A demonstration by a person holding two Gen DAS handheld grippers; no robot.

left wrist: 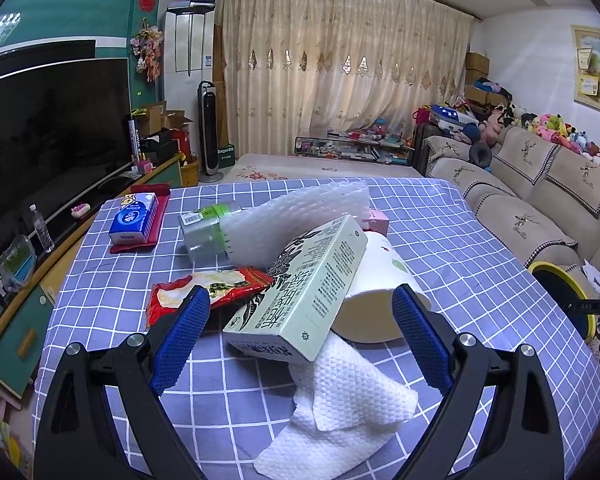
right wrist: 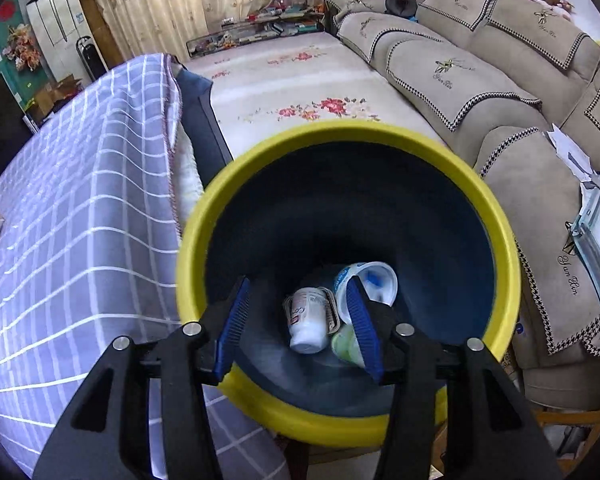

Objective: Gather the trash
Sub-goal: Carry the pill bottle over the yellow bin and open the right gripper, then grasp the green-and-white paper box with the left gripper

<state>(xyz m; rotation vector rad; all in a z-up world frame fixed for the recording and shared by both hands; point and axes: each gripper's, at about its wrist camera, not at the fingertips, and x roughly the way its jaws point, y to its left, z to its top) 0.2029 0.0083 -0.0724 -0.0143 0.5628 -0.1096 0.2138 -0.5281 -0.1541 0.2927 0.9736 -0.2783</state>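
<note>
Trash lies piled mid-desk in the left wrist view, on the checked purple cloth (left wrist: 480,240). Green-and-white carton (left wrist: 300,292): long axis runs near-left to far-right, near end tipped down onto a white paper towel (left wrist: 340,400), far end propped on a white paper cup (left wrist: 380,300) lying on its side, mouth toward the near edge. Red snack wrapper (left wrist: 204,292) flat, just left of the carton. Behind them, a sheet of bubble wrap (left wrist: 300,220) leans over a clear plastic bottle (left wrist: 204,232) lying on its side, base to the left. Blue tissue pack (left wrist: 134,218) far left, well apart from the pile.

Left tool (left wrist: 300,332): jaws wide, empty, straddling the carton's near end; left pad just over the wrapper, right pad beside the cup rim. Bare cloth on the near and right sides of the pile.

Right tool (right wrist: 300,320): jaws wide, empty, poised over the mouth of the yellow-rimmed bin (right wrist: 508,240). Inside at the bottom: a small white bottle (right wrist: 308,320) and a white cup (right wrist: 372,284), touching. The bin stands between the desk's right edge and the sofa (right wrist: 480,80); floral rug (right wrist: 300,88) open beyond it.
</note>
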